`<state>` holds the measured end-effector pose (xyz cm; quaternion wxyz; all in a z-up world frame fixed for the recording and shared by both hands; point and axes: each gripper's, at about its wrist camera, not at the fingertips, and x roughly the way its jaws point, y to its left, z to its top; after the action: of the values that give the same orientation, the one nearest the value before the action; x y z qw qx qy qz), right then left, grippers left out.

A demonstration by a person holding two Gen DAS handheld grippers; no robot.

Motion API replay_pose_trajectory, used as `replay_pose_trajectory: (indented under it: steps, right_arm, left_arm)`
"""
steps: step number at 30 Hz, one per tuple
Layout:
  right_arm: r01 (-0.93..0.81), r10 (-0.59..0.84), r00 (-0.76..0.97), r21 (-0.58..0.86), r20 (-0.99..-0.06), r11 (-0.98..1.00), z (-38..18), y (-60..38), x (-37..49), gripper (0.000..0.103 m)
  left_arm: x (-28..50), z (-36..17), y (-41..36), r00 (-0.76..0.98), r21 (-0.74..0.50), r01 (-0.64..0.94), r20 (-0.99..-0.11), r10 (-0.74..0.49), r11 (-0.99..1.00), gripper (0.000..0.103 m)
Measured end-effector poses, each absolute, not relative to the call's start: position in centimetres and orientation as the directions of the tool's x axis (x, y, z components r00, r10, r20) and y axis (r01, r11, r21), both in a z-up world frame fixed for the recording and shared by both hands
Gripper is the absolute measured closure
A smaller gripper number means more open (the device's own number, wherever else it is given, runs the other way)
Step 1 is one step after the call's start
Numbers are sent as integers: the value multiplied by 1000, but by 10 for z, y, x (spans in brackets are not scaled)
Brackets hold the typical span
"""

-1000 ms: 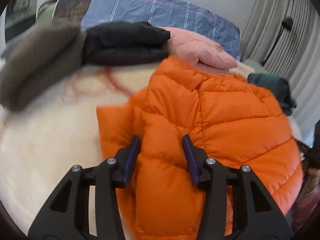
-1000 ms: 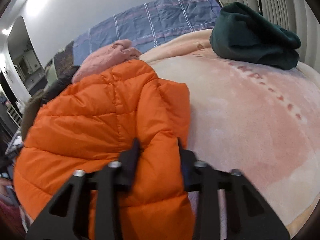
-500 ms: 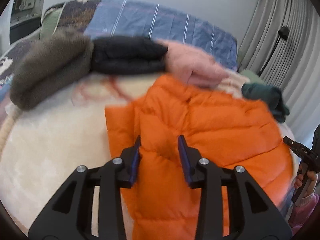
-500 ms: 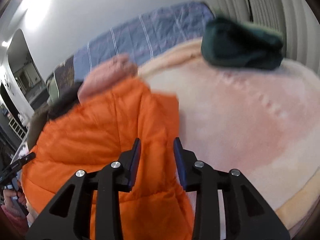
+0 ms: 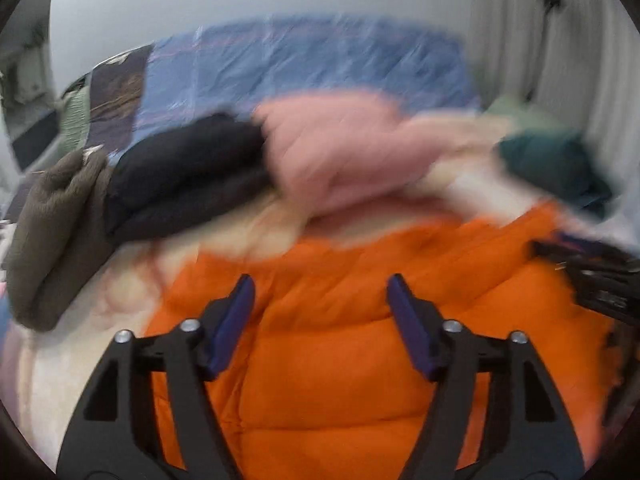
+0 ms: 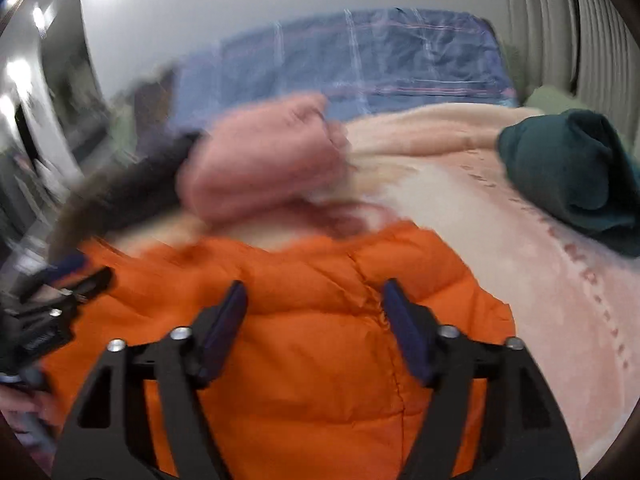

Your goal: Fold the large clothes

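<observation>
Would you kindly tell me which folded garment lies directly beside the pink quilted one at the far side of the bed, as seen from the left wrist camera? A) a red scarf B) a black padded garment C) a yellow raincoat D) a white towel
B: in the left wrist view the black padded garment sits right against the left edge of the pink quilted garment, beyond the orange puffer jacket.

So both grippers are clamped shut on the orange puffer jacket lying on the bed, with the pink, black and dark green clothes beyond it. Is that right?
Not quite. Both grippers are open: the left gripper and the right gripper have just been opening, their pads clear of the orange puffer jacket in both wrist views. It does lie on the bed, with the pink, black and dark green clothes beyond.
</observation>
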<state>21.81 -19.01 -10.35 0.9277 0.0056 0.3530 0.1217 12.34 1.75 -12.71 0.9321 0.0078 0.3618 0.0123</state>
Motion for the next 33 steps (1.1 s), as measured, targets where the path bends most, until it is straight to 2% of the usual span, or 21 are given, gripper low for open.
replay_pose_trajectory:
  steps: [1,2,4,16,22,27,30,33]
  right_arm:
    - [-221,256,719,137,-646,966,-110,-194,222,27]
    - [-215,264,717,155,-645,964,-112,-198,223,26]
    - [-224,271,713,157,-647,962,-114,-199,226,25]
    - [-222,269,687,158,-675,962,-131,-193,238,23]
    - [-223,253,682,135,-686,965,-129,-191,239,23]
    - [-198,226,694,120,-684,973,-106,-189,227,23]
    - [-192,260,714,176,-650,966,-82,-184,221,23]
    - [-159,220,691,153,-689,975,-81,-167,233,23]
  left_arm:
    - [128,-137,22,728,0,-21,-686,15,1000,26]
    - [130,-146,37,734,-110,-31,-677,-52,993,26]
    - [128,-148,45,738,-141,-32,-671,-72,989,26]
    - [137,-167,47,724,-193,-27,-680,-114,981,24]
    - [141,-170,46,709,-182,-31,-697,-107,983,24]
    - [136,-153,44,704,-169,-34,-704,-97,985,26]
    - [131,-125,42,746,-230,-4,-649,-151,973,26]
    - [142,-116,31,734,-224,-12,-664,-144,975,25]
